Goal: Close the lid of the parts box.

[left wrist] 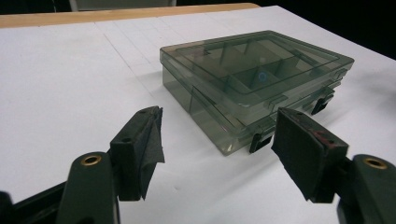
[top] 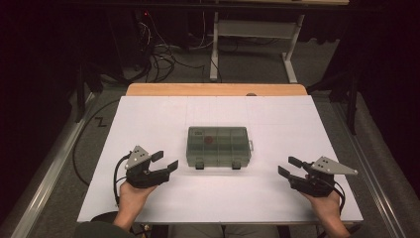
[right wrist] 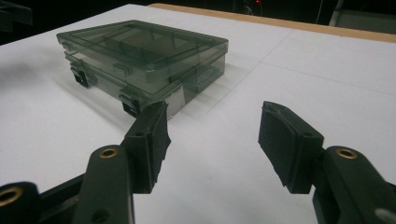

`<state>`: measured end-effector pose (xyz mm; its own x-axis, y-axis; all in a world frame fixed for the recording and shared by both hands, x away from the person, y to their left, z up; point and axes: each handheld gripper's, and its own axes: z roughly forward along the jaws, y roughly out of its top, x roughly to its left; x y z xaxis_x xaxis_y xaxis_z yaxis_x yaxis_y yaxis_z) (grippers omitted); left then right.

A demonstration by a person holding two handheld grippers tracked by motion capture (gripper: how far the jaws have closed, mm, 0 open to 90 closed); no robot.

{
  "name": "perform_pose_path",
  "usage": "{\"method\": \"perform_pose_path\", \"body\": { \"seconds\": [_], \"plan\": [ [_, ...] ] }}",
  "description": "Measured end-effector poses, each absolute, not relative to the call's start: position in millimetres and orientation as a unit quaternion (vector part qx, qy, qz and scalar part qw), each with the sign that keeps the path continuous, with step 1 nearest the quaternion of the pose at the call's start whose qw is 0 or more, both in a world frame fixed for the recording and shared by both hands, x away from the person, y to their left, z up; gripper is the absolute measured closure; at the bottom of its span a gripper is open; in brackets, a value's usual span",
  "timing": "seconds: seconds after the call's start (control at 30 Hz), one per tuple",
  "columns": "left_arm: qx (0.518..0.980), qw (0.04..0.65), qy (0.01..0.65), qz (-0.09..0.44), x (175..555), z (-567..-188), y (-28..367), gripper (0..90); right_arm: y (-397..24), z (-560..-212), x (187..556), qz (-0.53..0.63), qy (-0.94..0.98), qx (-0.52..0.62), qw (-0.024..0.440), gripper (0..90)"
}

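Both tongs, left [top: 165, 160] and right [top: 288, 166], wait open beside the shut box [top: 217, 146]; nothing started; latches still closed.

A closed, smoky transparent plastic compartment box [top: 218, 147] lies at the middle of the white rectangular table [top: 148, 114]. The left gripper [top: 165, 163] rests near its left front corner, the right gripper [top: 289, 166] farther off to its right front, both apart from it.

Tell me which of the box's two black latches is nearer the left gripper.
The latch at the left end of the near edge of the box; the other latch lies toward the right gripper.
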<state>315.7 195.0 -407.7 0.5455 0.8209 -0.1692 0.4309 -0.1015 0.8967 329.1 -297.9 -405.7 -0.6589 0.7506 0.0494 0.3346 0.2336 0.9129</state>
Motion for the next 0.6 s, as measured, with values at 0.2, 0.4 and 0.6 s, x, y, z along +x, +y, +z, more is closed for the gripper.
{"method": "perform_pose_path", "body": {
  "seconds": [0.2, 0.4, 0.6],
  "plan": [
    [0.714, 0.511, 0.437, 0.192, 313.9, -409.3, 194.6, 31.7, -298.9, -408.6, 325.8, 0.509, 0.756, 0.356, 0.204, 43.6],
    [0.710, 0.515, 0.442, 0.190, 312.8, -410.6, 196.0, 31.2, -299.1, -409.6, 324.2, 0.516, 0.753, 0.353, 0.204, 42.4],
    [0.706, 0.521, 0.442, 0.186, 311.0, -410.8, 196.9, 30.1, -299.6, -410.2, 322.4, 0.521, 0.751, 0.349, 0.206, 41.6]
  ]
}}
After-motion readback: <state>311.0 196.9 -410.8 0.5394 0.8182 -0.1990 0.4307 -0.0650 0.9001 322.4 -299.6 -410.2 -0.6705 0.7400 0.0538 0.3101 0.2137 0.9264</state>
